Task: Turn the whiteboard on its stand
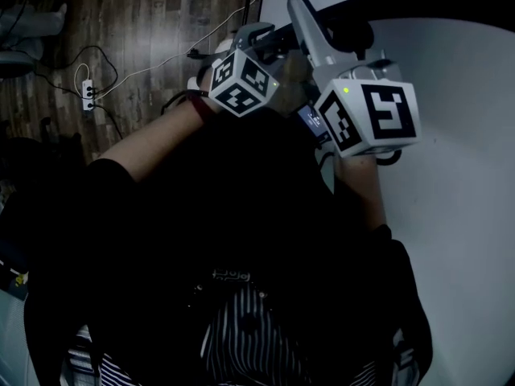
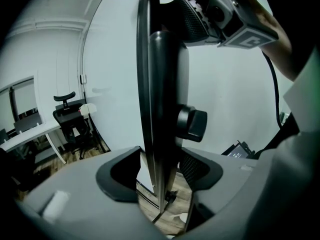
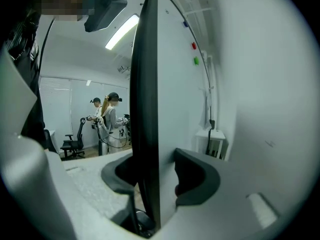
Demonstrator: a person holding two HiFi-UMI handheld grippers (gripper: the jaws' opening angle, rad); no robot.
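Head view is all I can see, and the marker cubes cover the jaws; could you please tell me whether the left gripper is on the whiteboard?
Observer: Yes; in the left gripper view the left gripper is shut on the whiteboard, seen edge-on, its dark frame between the jaws.
Operator: Thank you. Is anything close to that grip?
Observer: A black knob sticks out beside the board's edge, just above the jaws.
Operator: And the right gripper?
Observer: The right gripper also has the board's edge between its jaws; whether they press on it I cannot tell.
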